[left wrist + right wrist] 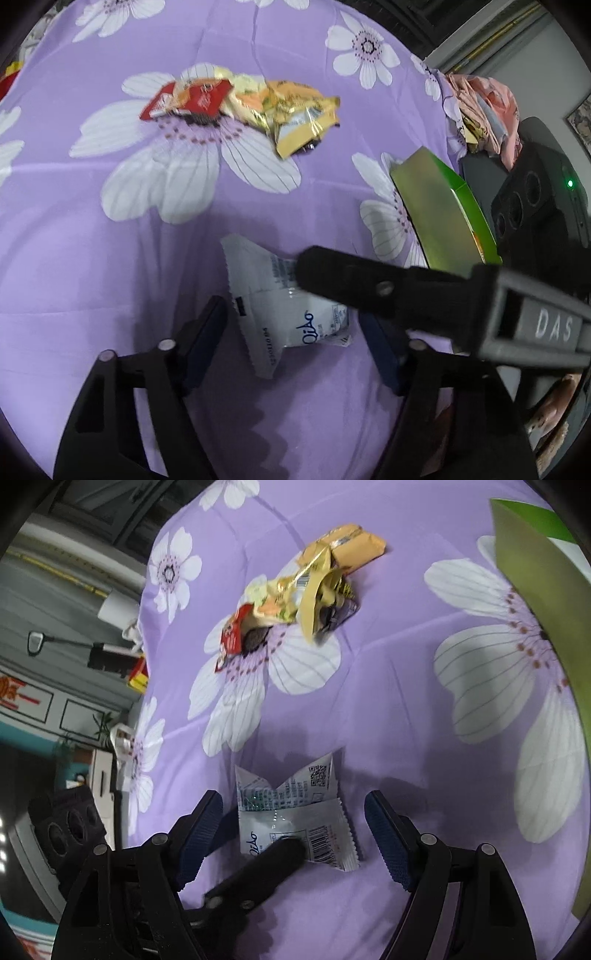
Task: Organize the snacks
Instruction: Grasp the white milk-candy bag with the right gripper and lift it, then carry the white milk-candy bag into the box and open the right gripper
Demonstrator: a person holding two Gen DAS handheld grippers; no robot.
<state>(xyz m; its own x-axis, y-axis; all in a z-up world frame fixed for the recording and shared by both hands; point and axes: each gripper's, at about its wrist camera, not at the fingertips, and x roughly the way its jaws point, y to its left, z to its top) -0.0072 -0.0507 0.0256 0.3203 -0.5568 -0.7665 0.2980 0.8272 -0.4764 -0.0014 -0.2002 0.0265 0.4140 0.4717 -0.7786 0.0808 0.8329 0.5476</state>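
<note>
Near edge, left wrist view: a white snack packet [284, 306] lies flat on the purple flowered surface [74, 258], between the two blue pads of the left gripper [295, 343].
Left gripper state: spread, its pads on either side of the packet and not pressing it; likely lined up to take it.
Right gripper in this view: one black finger [354, 284] of it reaches in from the right and lies across the packet's upper part, apparently pinning it so it cannot slide.
Far middle: a loose pile of snacks [243, 103], red and yellow wrappers, well apart from the packet and probably still to be sorted.
Right edge: a green box [439, 210] stands tilted with its opening toward the packet, plausibly the place the snacks go.

Near edge, right wrist view: the same white snack packet [295, 812] sits between the pads of the right gripper [295, 834].
Right gripper state: spread wide, pinching nothing.
Left gripper in this view: a black finger [273, 856] rests on the packet's near edge.
Far middle: the pile of snacks [303, 590].
Right edge: the green box [543, 590].
</note>
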